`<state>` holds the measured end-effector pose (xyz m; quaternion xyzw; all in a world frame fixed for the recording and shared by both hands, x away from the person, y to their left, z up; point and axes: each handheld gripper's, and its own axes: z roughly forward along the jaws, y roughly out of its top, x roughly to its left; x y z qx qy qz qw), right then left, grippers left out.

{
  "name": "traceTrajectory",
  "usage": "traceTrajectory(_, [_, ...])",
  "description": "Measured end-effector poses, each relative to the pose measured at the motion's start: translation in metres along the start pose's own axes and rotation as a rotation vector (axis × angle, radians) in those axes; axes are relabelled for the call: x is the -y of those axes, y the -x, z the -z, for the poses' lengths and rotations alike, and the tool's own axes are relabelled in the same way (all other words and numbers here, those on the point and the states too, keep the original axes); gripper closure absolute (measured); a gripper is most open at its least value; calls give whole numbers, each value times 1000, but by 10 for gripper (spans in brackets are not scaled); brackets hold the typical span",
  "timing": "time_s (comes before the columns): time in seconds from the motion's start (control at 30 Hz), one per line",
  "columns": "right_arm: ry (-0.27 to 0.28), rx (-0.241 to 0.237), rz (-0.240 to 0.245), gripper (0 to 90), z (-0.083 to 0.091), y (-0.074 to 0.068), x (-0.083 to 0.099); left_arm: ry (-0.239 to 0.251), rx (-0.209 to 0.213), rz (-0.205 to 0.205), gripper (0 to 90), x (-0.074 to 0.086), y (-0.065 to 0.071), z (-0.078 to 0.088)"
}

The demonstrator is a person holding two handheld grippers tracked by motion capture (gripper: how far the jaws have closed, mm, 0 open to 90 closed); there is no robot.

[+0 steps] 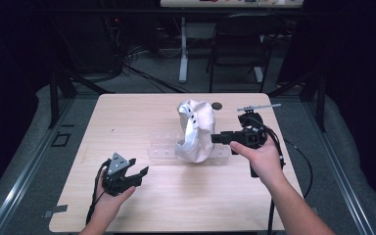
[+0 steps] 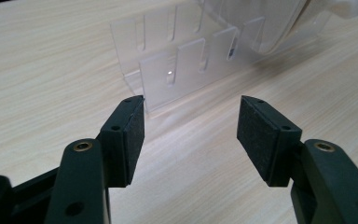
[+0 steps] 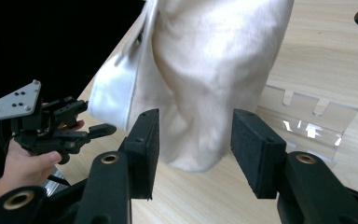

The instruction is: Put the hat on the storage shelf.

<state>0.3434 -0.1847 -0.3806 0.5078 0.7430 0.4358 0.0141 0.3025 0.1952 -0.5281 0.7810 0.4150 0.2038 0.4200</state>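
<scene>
White cap (image 1: 194,129) stands on clear slotted rack (image 1: 162,147); left gripper (image 1: 136,172) and right gripper (image 1: 215,138) both gape empty.

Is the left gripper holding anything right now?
No. In the left gripper view the left gripper is open, with bare table between its fingers and the clear rack ahead of them.

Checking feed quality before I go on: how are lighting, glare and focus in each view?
High view: table evenly lit, surroundings nearly black, image soft. Left gripper view: clear slotted rack faint, one small glare spot, jaws sharp. Right gripper view: white cap bright and slightly soft, reflections on the rack, left background black.
</scene>
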Motion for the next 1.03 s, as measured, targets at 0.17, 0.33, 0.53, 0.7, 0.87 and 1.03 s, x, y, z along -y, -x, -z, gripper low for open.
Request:
traceTrajectory(0.17, [24,-10,-11,517,3,4,21,-2,4,16,413,2,1,-2])
traceTrajectory(0.33, [37,-19,-14,511,7,6,39,-14,9,25,374,4,-2,-4])
traceTrajectory(0.53, [87,-8,-43,502,8,13,58,2,21,40,338,5,-6,-4])
traceTrajectory(0.7, [89,12,-54,498,4,24,68,-4,35,51,321,4,-7,-3])
traceTrajectory(0.87, [119,73,-46,500,0,34,80,-13,28,68,301,4,-6,-3])
traceTrajectory(1.03, [124,88,-72,503,-6,45,91,-19,29,59,275,4,-4,0])
